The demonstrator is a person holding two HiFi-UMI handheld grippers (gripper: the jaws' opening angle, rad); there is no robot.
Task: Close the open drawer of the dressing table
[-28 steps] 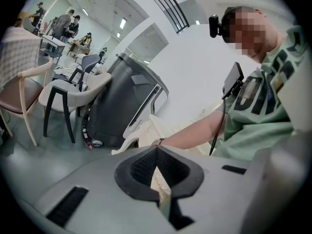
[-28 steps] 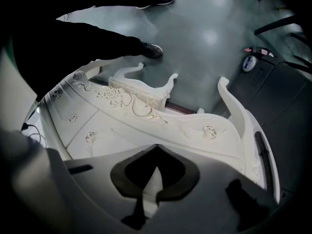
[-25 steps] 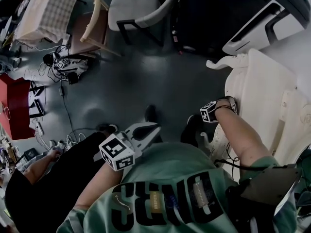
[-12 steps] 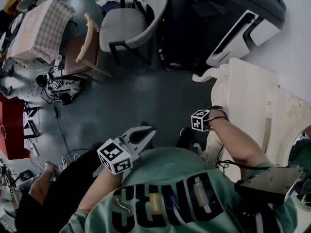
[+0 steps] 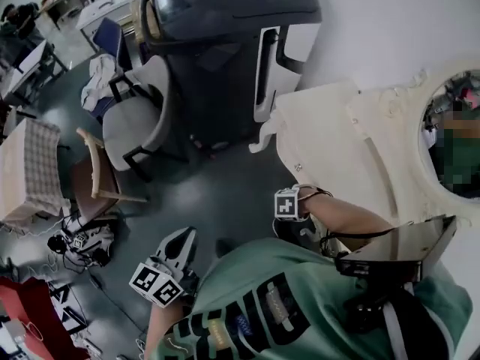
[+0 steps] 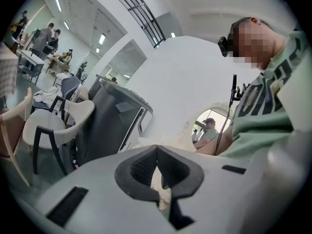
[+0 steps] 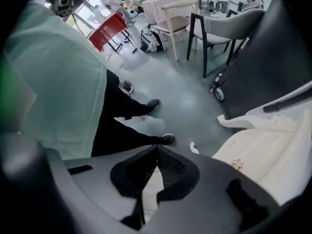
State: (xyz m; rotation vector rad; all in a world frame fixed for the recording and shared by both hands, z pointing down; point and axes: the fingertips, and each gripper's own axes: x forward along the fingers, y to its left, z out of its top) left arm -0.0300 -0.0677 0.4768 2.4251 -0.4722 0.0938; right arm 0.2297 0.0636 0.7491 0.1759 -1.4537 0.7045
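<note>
The right gripper (image 7: 157, 151) and left gripper (image 6: 157, 149) both have jaws pressed together on nothing. The cream dressing table (image 5: 330, 126) stands to the person's right, its drawer front (image 7: 265, 147) with brass knob (image 7: 237, 164) near the right gripper (no gap shows). The push looks finished; next comes confirming that the drawer sits flush.

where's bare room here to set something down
The dressing table top looks bare, between its mirror and front edge. The floor between it and the grey chair is open. Crowded: cables beside the wooden chair.
</note>
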